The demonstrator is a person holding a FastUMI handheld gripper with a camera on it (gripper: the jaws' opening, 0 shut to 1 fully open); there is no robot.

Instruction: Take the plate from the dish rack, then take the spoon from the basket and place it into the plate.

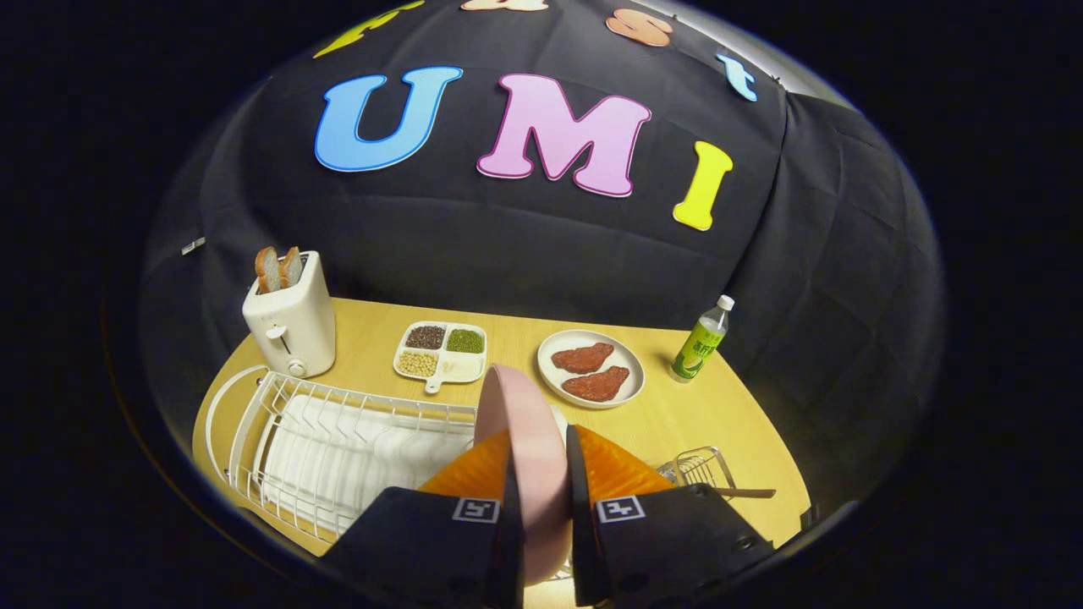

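A pink plate [526,423] stands on edge between my two fingers, and my gripper [541,474] is shut on its rim. The plate is held above the right end of the white wire dish rack [321,440]. To the right of my fingers lies a small wire basket [698,468] with the spoon [744,492] sticking out of it, handle pointing right. Part of the basket is hidden behind my right finger.
On the wooden table [508,334] beyond the rack stand a white toaster [292,326] with bread, a divided dish of beans [442,351], a white plate with two red meat pieces [592,370] and a green bottle [700,340].
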